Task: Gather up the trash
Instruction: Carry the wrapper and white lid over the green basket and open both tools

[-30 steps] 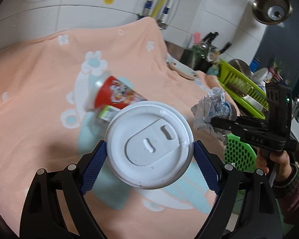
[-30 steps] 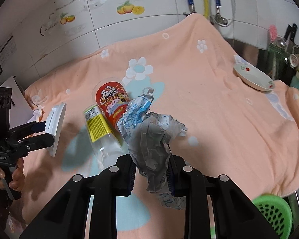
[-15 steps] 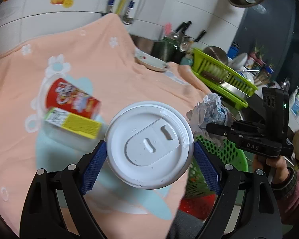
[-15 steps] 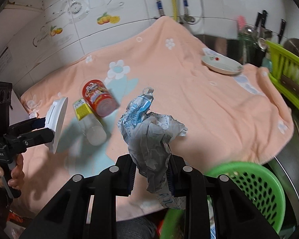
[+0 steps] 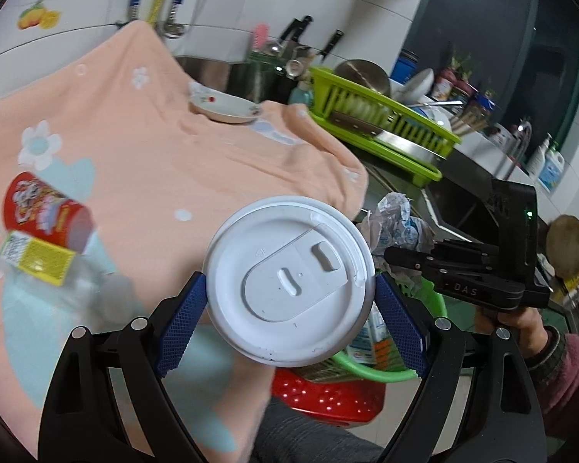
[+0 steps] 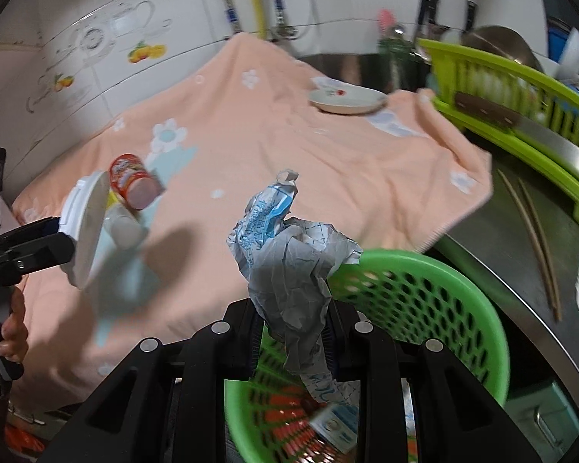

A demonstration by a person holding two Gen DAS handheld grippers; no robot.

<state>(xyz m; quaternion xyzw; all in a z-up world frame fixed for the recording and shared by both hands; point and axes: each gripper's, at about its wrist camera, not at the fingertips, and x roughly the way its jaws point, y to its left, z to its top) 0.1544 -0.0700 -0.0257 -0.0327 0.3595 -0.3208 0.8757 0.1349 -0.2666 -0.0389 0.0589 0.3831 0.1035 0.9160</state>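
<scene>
Two pieces are in hand: left gripper (image 5: 289,301), jaws wide, clamps a lid (image 5: 289,281); right gripper (image 6: 291,337), nearly closed, pinches a wrapper (image 6: 289,266) above the basket (image 6: 463,308), which already holds trash. Cup (image 6: 133,181) and bottle (image 5: 38,266) remain near the cloth's (image 6: 289,146) left edge.

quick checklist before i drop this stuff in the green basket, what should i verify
1. Right gripper is shut on the crumpled wrapper: ok.
2. Wrapper is over the green basket: ok, its lower end hangs inside the rim in the right wrist view.
3. Left gripper holds the white lid by its edges between both pads: ok.
4. Lid is over the basket: cannot tell, it hides most of the basket in the left wrist view, and the right wrist view shows it above the peach cloth.
5. Basket has room: ok, only a carton shows inside.
6. Trash left on the cloth: not ok, the red can and clear bottle remain.
</scene>
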